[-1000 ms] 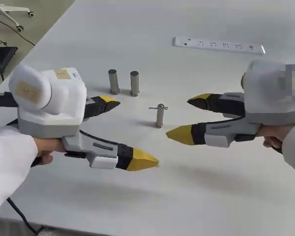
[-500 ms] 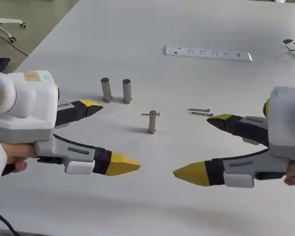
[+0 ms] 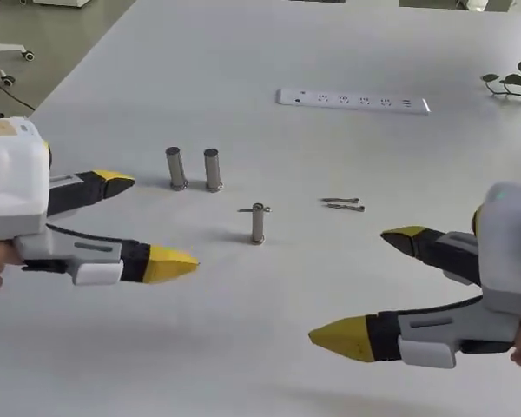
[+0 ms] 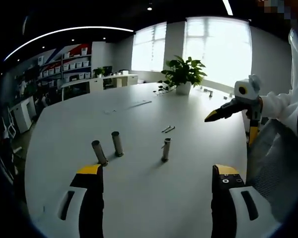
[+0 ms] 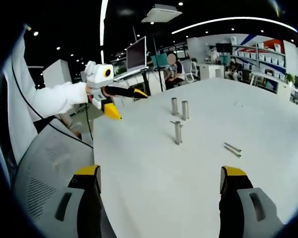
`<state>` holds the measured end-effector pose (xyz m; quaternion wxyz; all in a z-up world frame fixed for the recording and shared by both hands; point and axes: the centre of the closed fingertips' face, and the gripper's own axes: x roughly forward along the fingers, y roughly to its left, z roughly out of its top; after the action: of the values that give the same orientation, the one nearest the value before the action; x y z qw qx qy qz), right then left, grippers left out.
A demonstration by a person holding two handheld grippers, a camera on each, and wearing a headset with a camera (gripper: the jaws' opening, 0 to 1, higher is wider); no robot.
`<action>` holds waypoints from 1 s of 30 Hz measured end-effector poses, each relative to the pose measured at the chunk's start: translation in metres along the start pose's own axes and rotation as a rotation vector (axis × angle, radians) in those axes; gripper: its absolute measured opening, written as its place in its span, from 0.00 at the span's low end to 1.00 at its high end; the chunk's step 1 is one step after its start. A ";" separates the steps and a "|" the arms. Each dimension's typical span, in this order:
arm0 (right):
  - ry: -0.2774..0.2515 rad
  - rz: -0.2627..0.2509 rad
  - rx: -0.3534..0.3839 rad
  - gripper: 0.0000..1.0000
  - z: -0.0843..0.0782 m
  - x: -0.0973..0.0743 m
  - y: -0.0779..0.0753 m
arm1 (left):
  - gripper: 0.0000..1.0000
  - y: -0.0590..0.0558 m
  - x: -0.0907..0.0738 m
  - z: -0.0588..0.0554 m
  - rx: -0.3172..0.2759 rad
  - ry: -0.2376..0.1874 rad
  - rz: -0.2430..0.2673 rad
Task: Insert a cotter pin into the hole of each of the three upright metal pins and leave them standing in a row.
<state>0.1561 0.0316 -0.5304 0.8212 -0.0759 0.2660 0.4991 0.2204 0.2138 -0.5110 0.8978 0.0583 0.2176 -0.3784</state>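
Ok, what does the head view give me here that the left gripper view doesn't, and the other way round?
Head view adds: the cotter pin plainly crossing the top of the nearest metal pin, and a chair leg on the floor. Left gripper view adds: a potted plant, bright windows and shelves beyond the table. Shared: the table, that pin, two bare pins beside each other, two loose cotter pins lying flat, and the left tongs and right tongs, both open.

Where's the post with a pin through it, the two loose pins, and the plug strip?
post (image 3: 258, 226): head view, middle of its shaft.
loose pins (image 3: 346, 208): head view, middle of the nearer pin.
plug strip (image 3: 353, 101): head view, middle of its top.
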 end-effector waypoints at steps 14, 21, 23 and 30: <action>-0.001 -0.025 0.004 0.98 -0.003 -0.009 -0.009 | 0.70 0.071 0.041 -0.014 0.015 0.109 0.095; 0.022 -0.021 0.023 0.97 -0.009 -0.010 -0.013 | 0.47 0.111 0.062 -0.013 -0.054 0.084 0.220; 0.018 -0.015 0.046 0.96 -0.010 -0.010 -0.014 | 0.38 0.119 0.067 -0.010 -0.045 0.075 0.255; 0.018 -0.018 0.060 0.96 -0.011 -0.011 -0.017 | 0.29 0.113 0.094 -0.021 -0.040 0.108 0.211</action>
<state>0.1627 0.0107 -0.5360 0.8251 -0.0583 0.2874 0.4829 0.3505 0.2380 -0.5773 0.9206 0.0835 0.2659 -0.2735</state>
